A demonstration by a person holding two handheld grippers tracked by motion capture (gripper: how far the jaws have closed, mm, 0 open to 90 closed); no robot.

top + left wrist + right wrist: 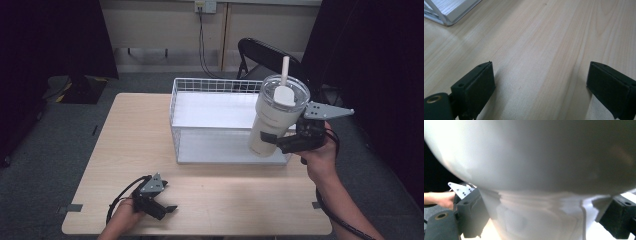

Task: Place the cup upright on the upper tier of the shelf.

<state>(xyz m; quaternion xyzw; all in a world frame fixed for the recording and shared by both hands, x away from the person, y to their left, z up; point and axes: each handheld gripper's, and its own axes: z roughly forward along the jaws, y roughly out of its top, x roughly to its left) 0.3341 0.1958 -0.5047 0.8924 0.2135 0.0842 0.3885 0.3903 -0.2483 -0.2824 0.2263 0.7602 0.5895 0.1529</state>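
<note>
The right gripper [280, 141] is grasping the white tumbler [276, 117] between its jaws, tilted above the wire basket's [176, 107] right front corner, while the left gripper [165, 209], jaws released, is resting near the bench [125, 130] edge in front of the basket.

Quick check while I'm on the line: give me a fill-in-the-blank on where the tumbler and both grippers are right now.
The right gripper is shut on the ____.
The tumbler is held above the wire ____.
The left gripper sits low over the table with its fingers ____.
A white ____ sticks up from the tumbler's lid.

Missing words: tumbler; basket; open; straw
</note>
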